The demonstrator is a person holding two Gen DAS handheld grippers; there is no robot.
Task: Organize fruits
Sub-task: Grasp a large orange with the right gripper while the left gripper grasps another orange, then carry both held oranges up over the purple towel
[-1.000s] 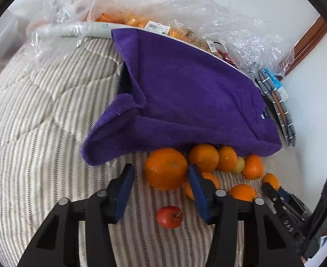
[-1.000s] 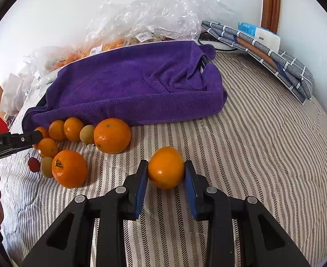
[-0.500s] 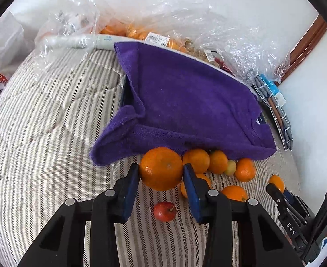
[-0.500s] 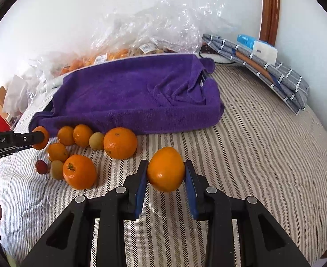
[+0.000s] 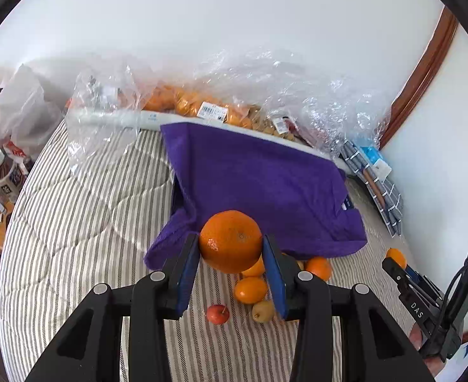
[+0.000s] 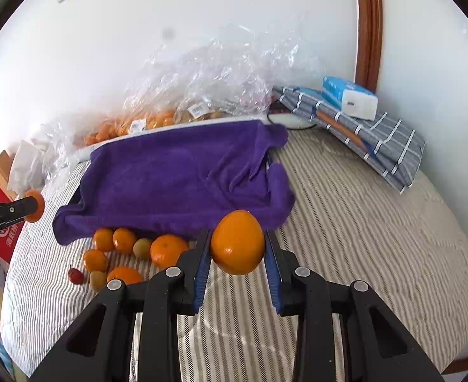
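The left gripper point(image 5: 230, 256) clamps a large round dimpled orange point(image 5: 230, 240) at its widest girth, clear of the striped quilt point(image 5: 74, 222), for secure carrying. Loose small fruits point(image 6: 124, 253) lie grouped against the purple terry towel point(image 6: 176, 175). The right gripper point(image 6: 237, 254) likewise clamps a smooth oval orange fruit point(image 6: 237, 242).

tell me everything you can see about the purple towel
The deep purple terry-cloth towel looks soft and fluffy, and is draped over something boxy, a dark edge of which peeks out at its left side. It lies rumpled on the striped quilted bed cover, with folds bunched at its right corner. Its far edge meets a white ledge below crinkled clear plastic bags of fruit. A cluster of small oranges sits against its near hem.
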